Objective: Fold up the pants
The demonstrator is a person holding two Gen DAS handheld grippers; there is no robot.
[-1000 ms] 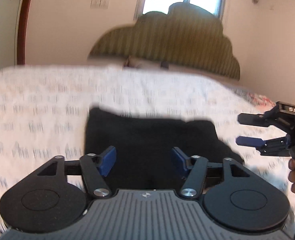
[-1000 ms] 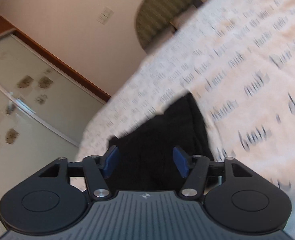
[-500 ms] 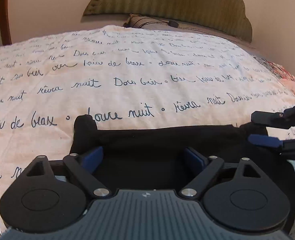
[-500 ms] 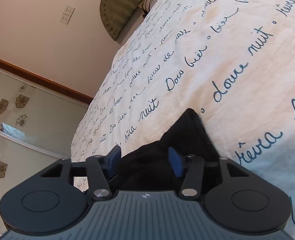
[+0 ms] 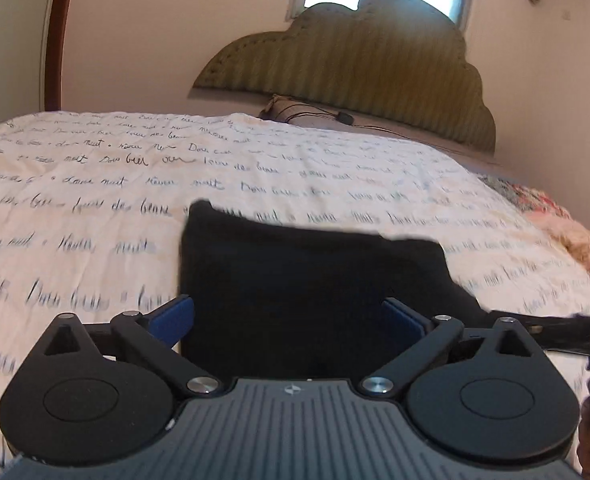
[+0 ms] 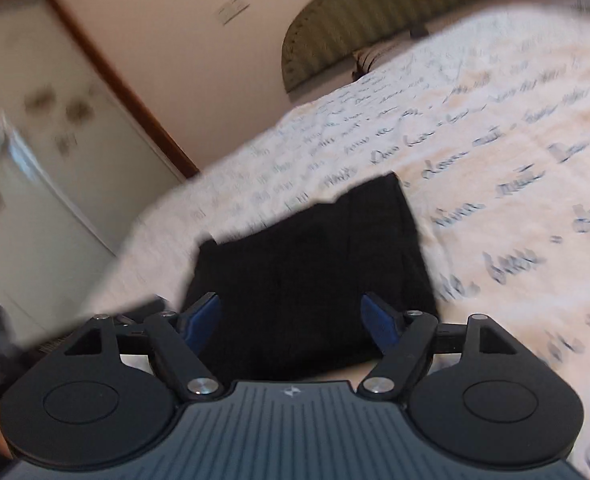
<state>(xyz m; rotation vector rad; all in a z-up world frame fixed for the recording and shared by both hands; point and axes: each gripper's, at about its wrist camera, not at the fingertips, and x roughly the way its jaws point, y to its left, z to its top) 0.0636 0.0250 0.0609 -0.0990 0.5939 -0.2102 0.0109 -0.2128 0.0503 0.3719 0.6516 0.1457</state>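
Black pants [image 5: 311, 292], folded into a compact rectangle, lie flat on a bed's cream bedspread [image 5: 95, 200] printed with blue script — well short of the padded green headboard [image 5: 359, 72] at the far edge. The left gripper [image 5: 289, 318] hovers over the bundle's near edge, its blue-padded fingers [image 5: 173, 318] spread wide apart and holding nothing. The right gripper [image 6: 291, 318] does likewise from the other side, fingers [image 6: 201, 316] equally parted and empty — the dark cloth fills the gap between them in both wrist views. Both frames are motion-blurred.
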